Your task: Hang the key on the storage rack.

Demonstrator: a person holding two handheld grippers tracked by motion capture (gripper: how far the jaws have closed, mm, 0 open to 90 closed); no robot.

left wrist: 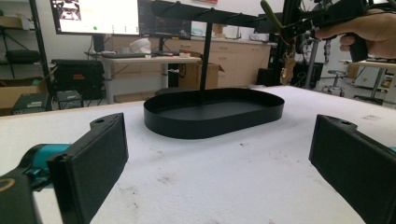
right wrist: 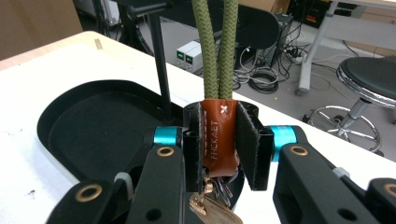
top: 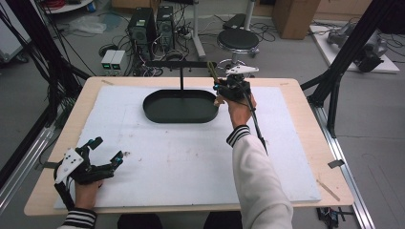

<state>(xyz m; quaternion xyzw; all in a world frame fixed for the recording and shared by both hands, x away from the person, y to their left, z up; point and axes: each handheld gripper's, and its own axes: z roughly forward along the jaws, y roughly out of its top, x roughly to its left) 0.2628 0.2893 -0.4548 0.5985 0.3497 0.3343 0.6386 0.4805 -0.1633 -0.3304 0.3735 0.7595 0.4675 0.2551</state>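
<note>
- The keychain [right wrist: 218, 135] sits clamped in your right gripper [right wrist: 219, 140]: the pads squeeze its brown leather tab, the green cord loop [right wrist: 215, 46] runs up and away from the jaws, and the keys [right wrist: 208, 205] hang below them.
- In the high view the right gripper [top: 224, 90] is held up in the air at the right end of the black tray [top: 180, 106], with the cord loop [top: 211, 71] sticking up toward the stand's crossbar [top: 181, 63].
- Long axis: cord, tab and keys run in one line. Seen from the left gripper, the keys [left wrist: 287, 65] dangle straight down.
- Key relation: the crossbar lies just beyond and to the left of the loop, at about the same height, while the tray is below and left of the keys. Hanging looks like the step in hand, but I can't tell for sure.
- The post [right wrist: 161, 70] rises from the tray just left of the cord, so watch you don't snag it.
- Your right hand is the near one. Your left gripper [top: 102, 152] rests at the near left corner of the white table mat [top: 181, 157], well apart from the tray, with its jaws wide apart and nothing between them.
</note>
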